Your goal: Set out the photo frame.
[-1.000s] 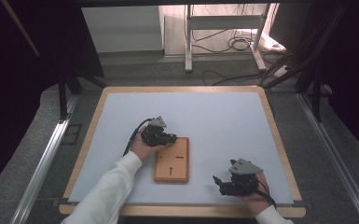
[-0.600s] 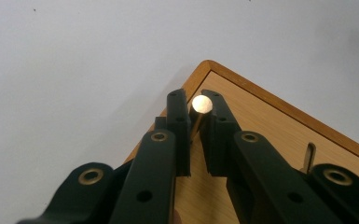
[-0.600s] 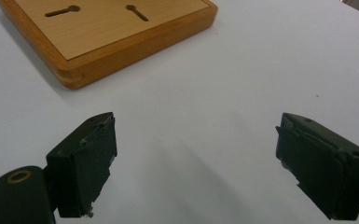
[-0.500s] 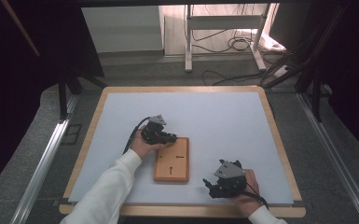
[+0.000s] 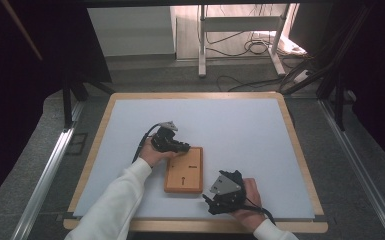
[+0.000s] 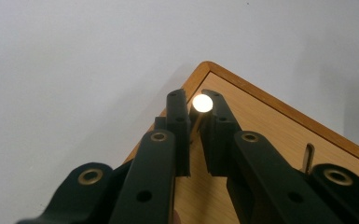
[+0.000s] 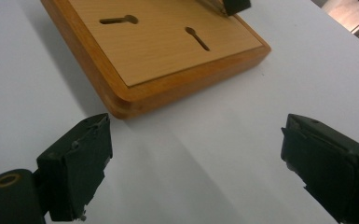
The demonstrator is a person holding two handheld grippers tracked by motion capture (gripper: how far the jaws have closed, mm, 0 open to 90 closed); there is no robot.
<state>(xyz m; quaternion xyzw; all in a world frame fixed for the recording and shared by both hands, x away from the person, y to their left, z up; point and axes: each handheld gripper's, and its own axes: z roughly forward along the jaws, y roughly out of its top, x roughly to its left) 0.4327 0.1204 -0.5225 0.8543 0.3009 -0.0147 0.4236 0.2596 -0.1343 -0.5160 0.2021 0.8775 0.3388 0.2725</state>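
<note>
board [image 5: 184, 171]: smooth pale wood, darker glossy rim
pin [image 6: 202, 103]: shiny metal head
left gripper [image 6: 196, 109]: matt black plastic, brass rivets
table [image 5: 240, 125]: matt white sheet, wooden edge

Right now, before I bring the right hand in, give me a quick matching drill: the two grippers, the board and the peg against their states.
Things:
1. left gripper
2. right gripper
3. wooden board
4. round-headed peg

States:
A. jaws wide apart over the white mat, holding nothing
B. lying flat, keyhole slots in its top
C. pinched between two black jaws
D. jaws closed at the board's corner

Pairs: 1-D, 2-A, 3-B, 4-C
</note>
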